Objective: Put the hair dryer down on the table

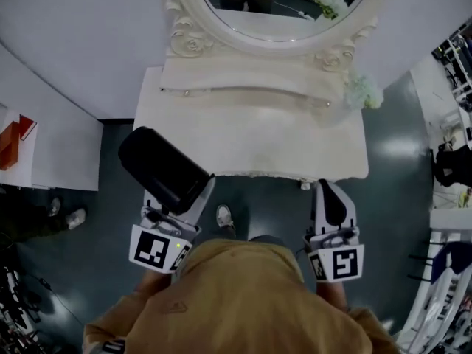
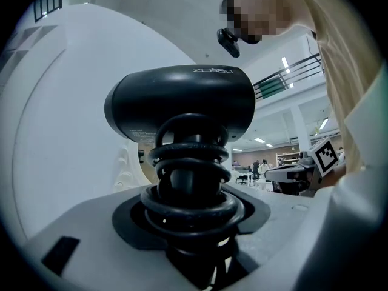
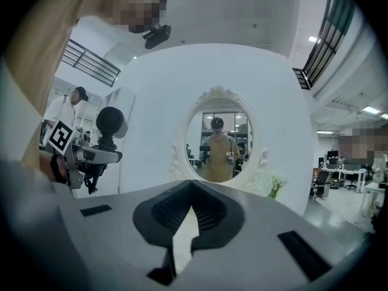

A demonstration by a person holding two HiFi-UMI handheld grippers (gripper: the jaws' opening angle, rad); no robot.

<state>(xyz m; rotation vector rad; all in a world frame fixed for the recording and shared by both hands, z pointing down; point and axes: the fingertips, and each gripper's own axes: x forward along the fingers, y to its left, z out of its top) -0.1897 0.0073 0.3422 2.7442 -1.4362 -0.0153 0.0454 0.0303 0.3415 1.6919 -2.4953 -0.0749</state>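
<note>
A black hair dryer [image 1: 164, 169] hangs in the air over the front left corner of the white dressing table [image 1: 251, 139], barrel up. My left gripper [image 1: 179, 200] is shut on its handle. In the left gripper view the dryer's head [image 2: 182, 102] fills the middle, and its black cord [image 2: 191, 187] is coiled round the handle between the jaws of the left gripper [image 2: 191, 208]. My right gripper [image 1: 330, 198] stays in front of the table's right front edge, shut with nothing in it. The right gripper view shows that gripper [image 3: 191, 205] and the dryer [image 3: 111, 121] at far left.
An oval mirror [image 1: 273, 6] in a carved white frame stands at the table's back; it also appears as the mirror [image 3: 219, 139] ahead of the right gripper. Pale flowers [image 1: 363, 92] sit at the table's right end. A white counter [image 1: 51, 150] lies to the left, above dark floor [image 1: 110, 264].
</note>
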